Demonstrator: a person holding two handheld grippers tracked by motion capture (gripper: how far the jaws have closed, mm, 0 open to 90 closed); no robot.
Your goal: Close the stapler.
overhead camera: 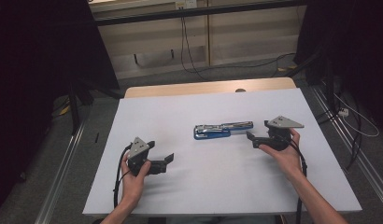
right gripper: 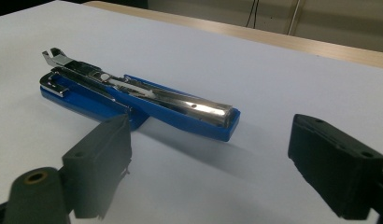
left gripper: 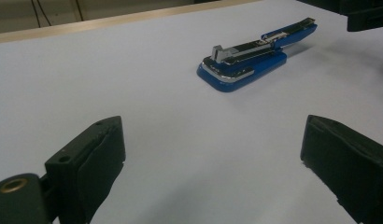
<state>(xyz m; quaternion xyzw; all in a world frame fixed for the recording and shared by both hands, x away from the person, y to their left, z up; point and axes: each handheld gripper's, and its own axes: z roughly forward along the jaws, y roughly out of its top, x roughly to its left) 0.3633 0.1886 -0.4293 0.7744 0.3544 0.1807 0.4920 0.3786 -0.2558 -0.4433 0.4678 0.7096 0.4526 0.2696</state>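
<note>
Blue stapler (overhead camera: 223,130) lies flat mid-table, swung open, probably so it can be reloaded. Right gripper (overhead camera: 256,138) sits just beside it at 3 o'clock, jaws spread wide and lined up to grab. Left gripper (overhead camera: 167,162) waits at 8 o'clock, also spread, empty.

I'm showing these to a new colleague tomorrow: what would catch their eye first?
Probably the blue stapler, lying swung open in the middle of the white table. Next, the two black hand-held grippers flanking it, both with jaws open: the right hand-held gripper close beside the stapler, the left hand-held gripper farther off, nearer the person.
</note>
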